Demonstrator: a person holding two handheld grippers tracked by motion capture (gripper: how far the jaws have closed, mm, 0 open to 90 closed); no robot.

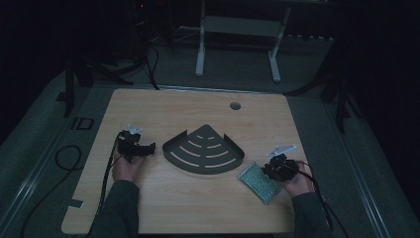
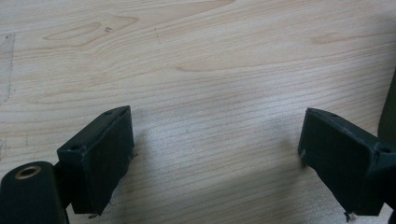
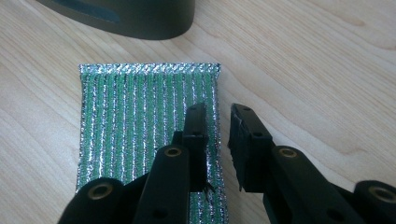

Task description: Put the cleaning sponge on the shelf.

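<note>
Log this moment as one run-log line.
left gripper: open, over bare table | right gripper: fingers nearly closed at the edge of the green scouring pad, grasp unclear | corner shelf: mid-table, untouched

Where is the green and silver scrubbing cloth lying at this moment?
In the high view, the scrubbing cloth lies flat on the table's near right part, just right of the dark corner shelf. The right tool is at its right edge.

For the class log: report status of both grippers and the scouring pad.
Left gripper open over bare table. Right gripper nearly shut at the green-silver scouring pad's edge; grip unclear. Dark corner shelf lies close beside the pad, apart.
</note>
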